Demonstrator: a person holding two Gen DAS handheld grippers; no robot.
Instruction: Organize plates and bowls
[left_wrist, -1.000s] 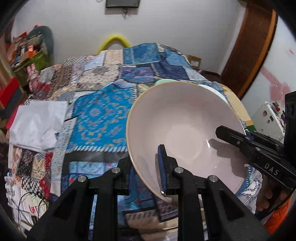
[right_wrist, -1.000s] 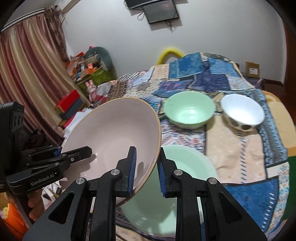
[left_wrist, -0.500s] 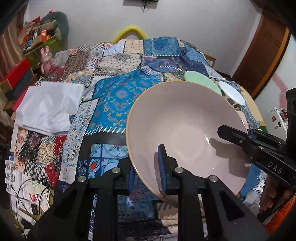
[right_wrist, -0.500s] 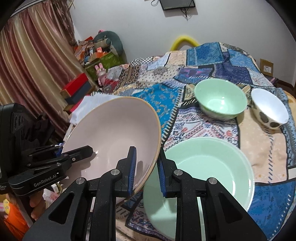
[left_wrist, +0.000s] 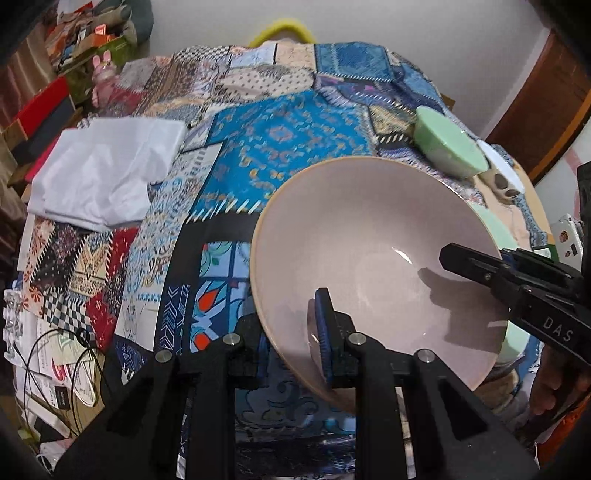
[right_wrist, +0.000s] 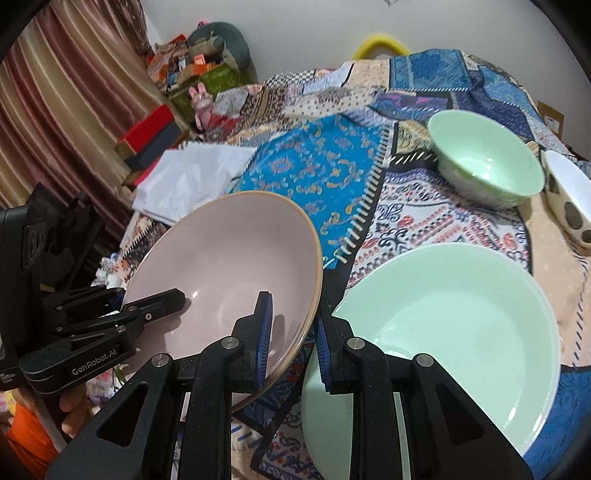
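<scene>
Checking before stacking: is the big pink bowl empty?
Empty: the big pink bowl shows only bare glazed inside, with both grippers clamped on its rim.

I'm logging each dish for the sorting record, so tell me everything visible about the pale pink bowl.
The pale pink bowl is wide and shallow, glossy like glazed ceramic, with a thin tan rim, and it is empty. It is held tilted above the patchwork cloth, beside the large green plate. The left hand-held gripper and the right hand-held gripper each pinch its rim from opposite sides, one pad inside and one outside. Whether its underside touches the cloth cannot be seen.
</scene>
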